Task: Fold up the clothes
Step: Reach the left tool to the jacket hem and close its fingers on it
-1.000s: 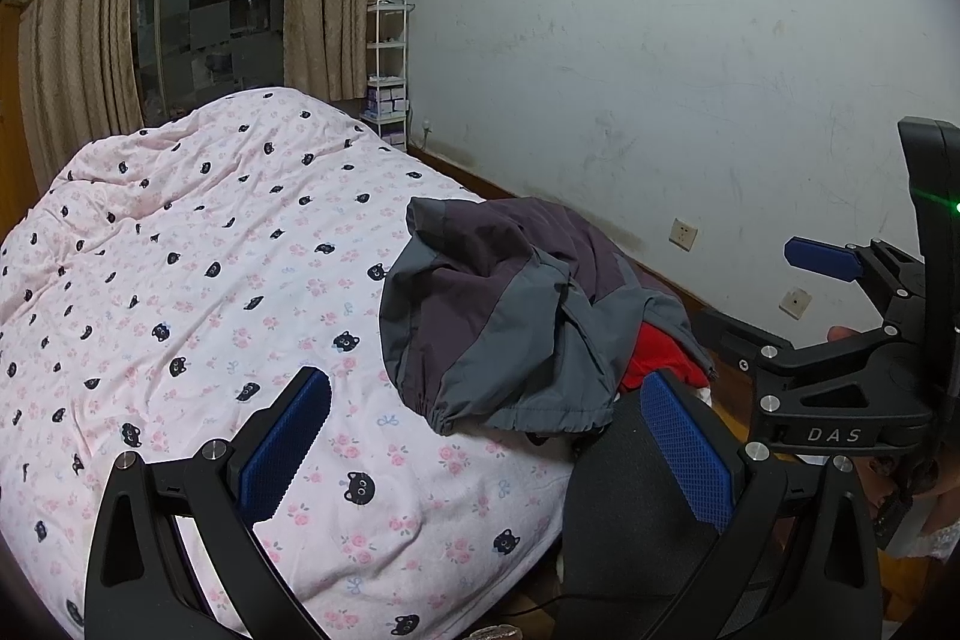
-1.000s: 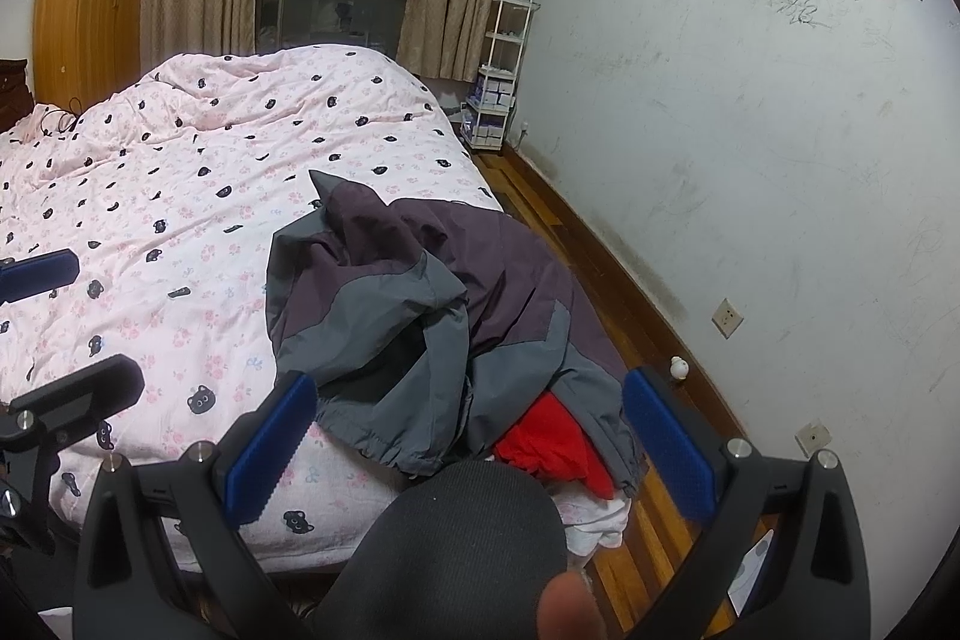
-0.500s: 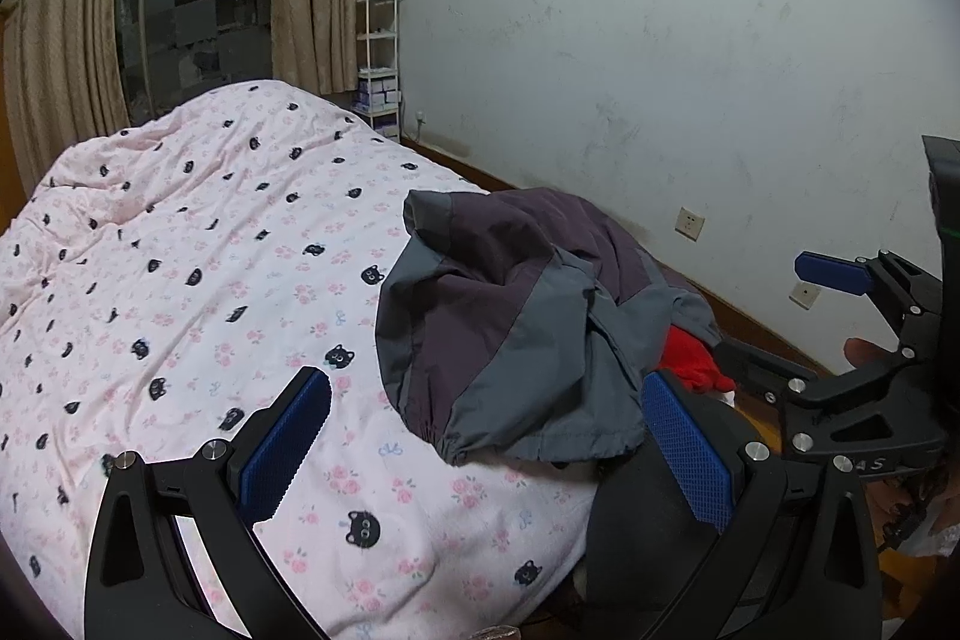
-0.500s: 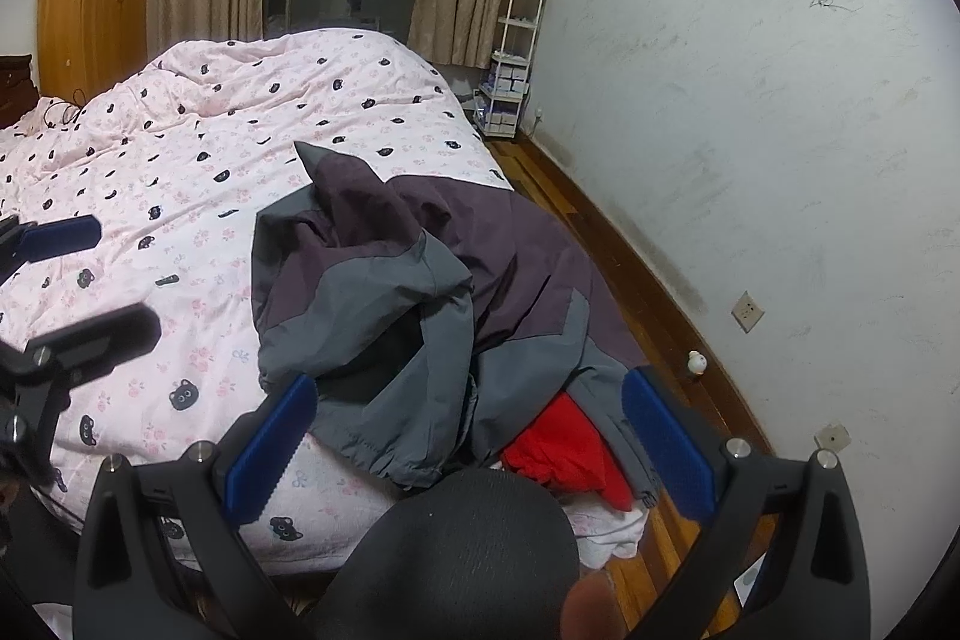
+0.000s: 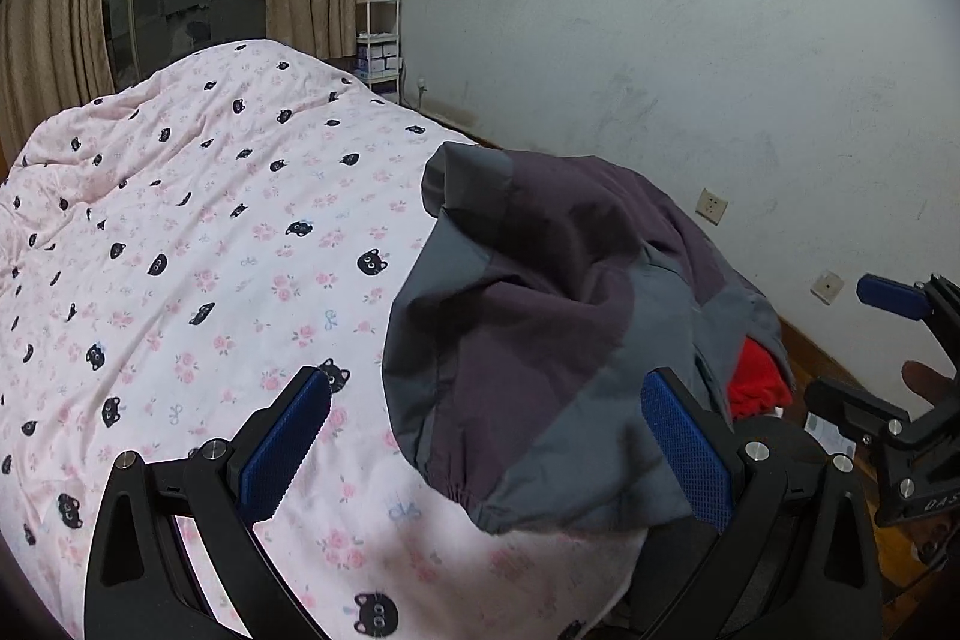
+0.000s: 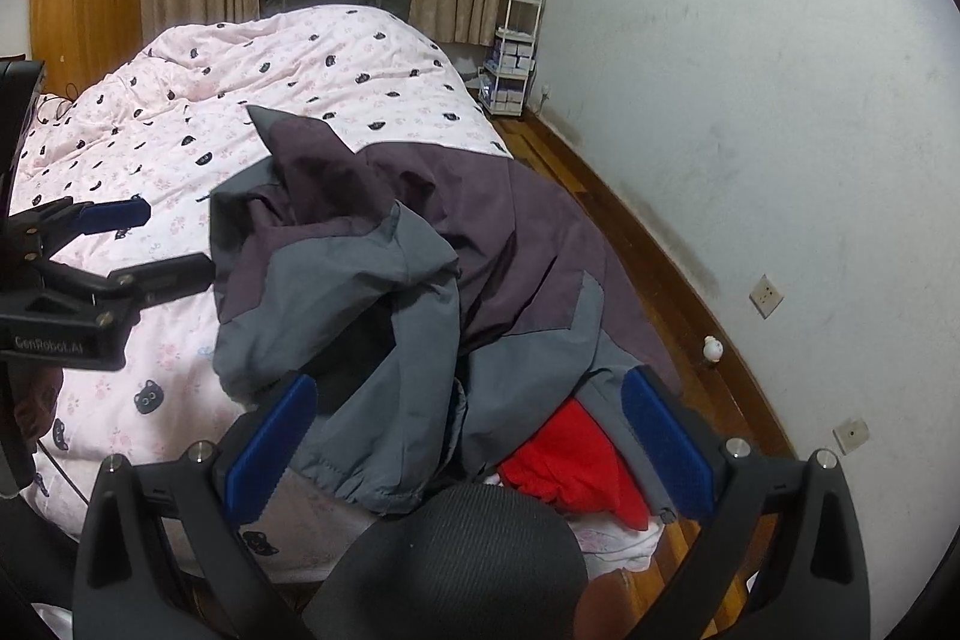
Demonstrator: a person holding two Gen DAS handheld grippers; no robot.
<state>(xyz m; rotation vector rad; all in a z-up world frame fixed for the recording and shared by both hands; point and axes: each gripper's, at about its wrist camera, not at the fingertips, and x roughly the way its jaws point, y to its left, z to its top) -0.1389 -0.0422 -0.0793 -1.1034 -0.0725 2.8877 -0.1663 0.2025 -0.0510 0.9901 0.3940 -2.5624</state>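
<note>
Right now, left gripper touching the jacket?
Cannot tell. In the right wrist view the left gripper fingertip meets the jacket edge in the image, but neither view shows contact or a gap plainly.

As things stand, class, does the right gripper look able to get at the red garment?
Probably yes, though not cleanly. The right gripper is open, with the red garment showing between its fingers. The grey and purple jacket overlaps its upper edge, and a dark chair back sits below.

Crumpled grey-purple jacket (image 5: 558, 322) on pink quilt (image 5: 198, 244), left gripper (image 5: 486, 436) wide apart
</note>
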